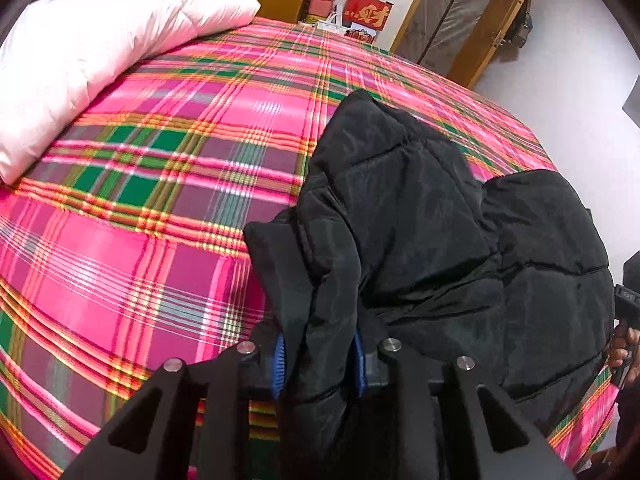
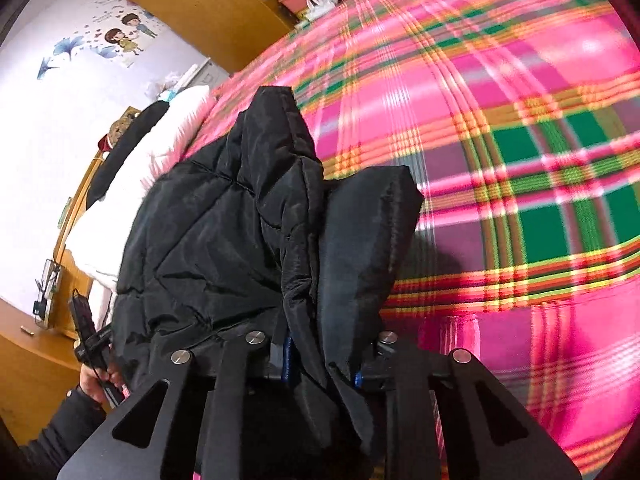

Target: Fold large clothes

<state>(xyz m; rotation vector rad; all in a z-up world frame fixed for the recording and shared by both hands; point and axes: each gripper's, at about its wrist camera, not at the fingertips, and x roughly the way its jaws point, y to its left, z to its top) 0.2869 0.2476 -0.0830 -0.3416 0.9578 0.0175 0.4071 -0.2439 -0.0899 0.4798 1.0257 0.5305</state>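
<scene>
Left wrist view: left gripper is clamping a bunched fold of the black puffer jacket, which is lying lower right on the plaid bedspread. White pillow is sitting upper left, boxes at the far edge; open plaid is stretching between. Right wrist view: right gripper is pinching jacket fabric too; plaid is lying clear at right.

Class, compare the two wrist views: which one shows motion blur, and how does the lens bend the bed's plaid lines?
Right wrist view: plaid bedspread smeared by motion blur, black jacket sharper. Left wrist view: bedspread mostly crisp. Both views: fisheye bulges the stripes into curves, with dark corners.
</scene>
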